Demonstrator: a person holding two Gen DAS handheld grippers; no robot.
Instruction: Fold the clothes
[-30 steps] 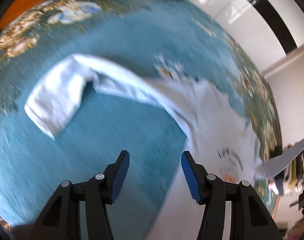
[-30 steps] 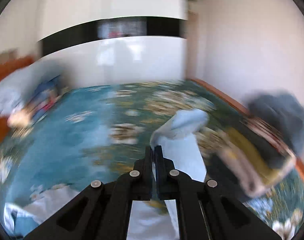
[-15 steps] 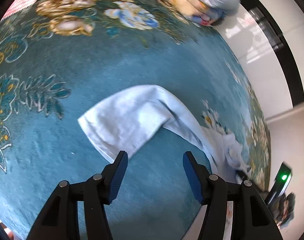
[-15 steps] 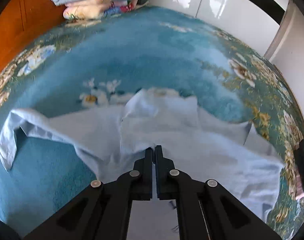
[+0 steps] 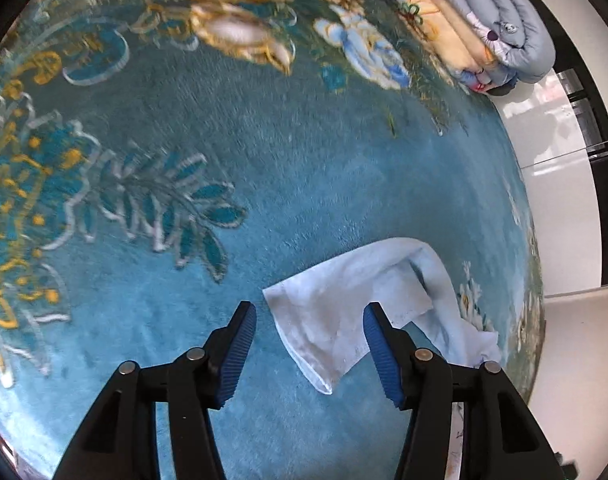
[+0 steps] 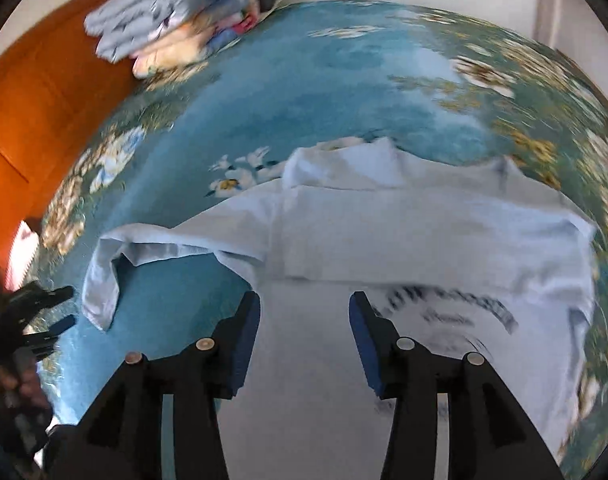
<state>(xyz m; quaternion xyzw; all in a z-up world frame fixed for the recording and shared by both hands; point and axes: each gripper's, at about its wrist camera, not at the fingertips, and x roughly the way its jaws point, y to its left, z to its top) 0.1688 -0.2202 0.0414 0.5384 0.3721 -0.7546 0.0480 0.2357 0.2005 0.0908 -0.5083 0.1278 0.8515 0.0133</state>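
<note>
The pale blue shirt [image 6: 403, 240] is spread on the teal floral carpet [image 5: 304, 168] with one sleeve [image 5: 343, 312] still flung outward (folding is judged barely begun), while the left gripper [image 5: 309, 354] and right gripper [image 6: 304, 344] are held wide open, gripping nothing.

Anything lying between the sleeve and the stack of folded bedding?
Nothing but bare blue carpet between the sleeve and the bedding; the left wrist view shows it, and the right wrist view agrees.
</note>
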